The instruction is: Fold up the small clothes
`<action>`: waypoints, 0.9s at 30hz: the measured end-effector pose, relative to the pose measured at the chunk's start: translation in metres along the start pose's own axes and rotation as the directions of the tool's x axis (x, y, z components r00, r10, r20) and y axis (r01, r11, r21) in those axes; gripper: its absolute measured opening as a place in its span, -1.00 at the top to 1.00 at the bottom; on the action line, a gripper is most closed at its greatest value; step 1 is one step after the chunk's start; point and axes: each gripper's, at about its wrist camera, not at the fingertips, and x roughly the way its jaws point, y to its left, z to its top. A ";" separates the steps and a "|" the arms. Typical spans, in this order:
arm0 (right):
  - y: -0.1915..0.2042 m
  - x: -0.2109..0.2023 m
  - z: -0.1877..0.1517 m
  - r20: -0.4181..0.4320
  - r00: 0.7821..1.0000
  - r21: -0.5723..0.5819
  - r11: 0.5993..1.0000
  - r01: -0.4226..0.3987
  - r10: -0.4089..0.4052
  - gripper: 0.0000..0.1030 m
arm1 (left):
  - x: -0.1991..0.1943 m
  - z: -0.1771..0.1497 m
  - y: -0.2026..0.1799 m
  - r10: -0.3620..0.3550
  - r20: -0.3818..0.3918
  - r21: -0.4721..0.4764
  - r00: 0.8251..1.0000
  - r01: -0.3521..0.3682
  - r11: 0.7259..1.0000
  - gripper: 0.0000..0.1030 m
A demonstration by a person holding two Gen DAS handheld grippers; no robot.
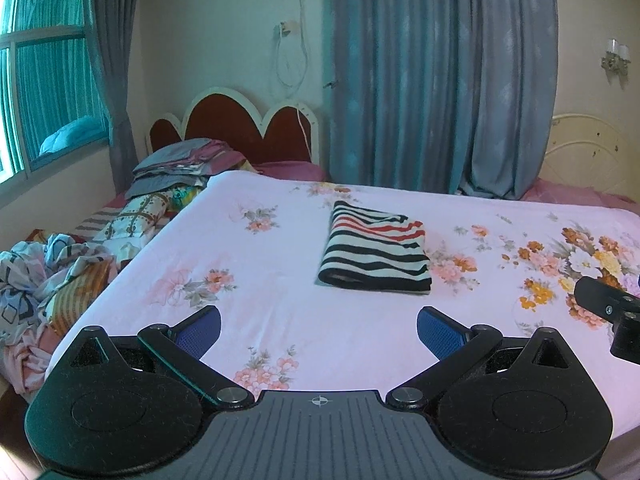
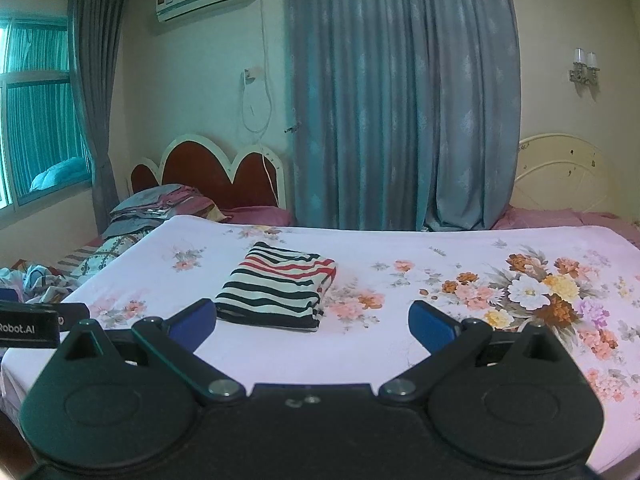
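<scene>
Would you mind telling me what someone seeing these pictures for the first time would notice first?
The eye goes first to the folded striped garment, black, white and red, lying alone near the middle of the pink floral bedsheet. Next come the left gripper and right gripper, both open and empty just short of it. Behind the bed hang tall blue-grey curtains, and a heap of unfolded clothes lies off its left edge.

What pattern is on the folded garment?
Folded garment: black-and-white stripes, with a few red stripes near the top. Clearest in the left wrist view.
</scene>
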 end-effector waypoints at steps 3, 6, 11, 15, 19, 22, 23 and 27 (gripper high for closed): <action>0.001 -0.001 0.000 0.003 1.000 -0.005 1.000 -0.001 0.001 -0.99 | 0.000 0.000 0.000 0.001 0.000 -0.002 1.000 -0.001 1.000 -1.00; 0.001 0.000 0.000 0.001 1.000 -0.005 1.000 -0.003 0.003 -0.99 | 0.000 0.000 0.000 0.002 0.000 -0.001 1.000 -0.002 1.000 -1.00; 0.003 0.000 0.000 -0.004 1.000 -0.005 1.000 -0.003 0.003 -0.99 | 0.000 -0.001 -0.001 0.004 -0.001 0.001 1.000 -0.004 1.000 -1.00; 0.004 0.000 0.000 -0.005 1.000 -0.005 1.000 -0.002 0.002 -0.99 | 0.001 -0.001 -0.001 0.004 0.000 0.000 1.000 -0.004 1.000 -1.00; 0.004 0.000 -0.001 -0.006 1.000 -0.006 1.000 -0.001 0.001 -0.99 | 0.000 -0.001 -0.001 0.003 0.000 -0.001 1.000 -0.003 1.000 -1.00; 0.004 0.000 0.000 -0.006 1.000 -0.005 1.000 -0.004 0.003 -0.99 | 0.001 -0.001 -0.001 0.002 -0.001 -0.001 1.000 -0.002 1.000 -1.00; 0.004 0.000 -0.001 -0.005 1.000 -0.005 1.000 -0.004 0.004 -0.99 | 0.000 -0.001 -0.001 0.002 -0.001 0.000 1.000 -0.002 1.000 -1.00; 0.004 0.000 -0.001 -0.006 1.000 -0.004 1.000 -0.005 0.005 -0.99 | 0.001 -0.002 0.000 0.004 0.002 0.001 1.000 -0.004 1.000 -1.00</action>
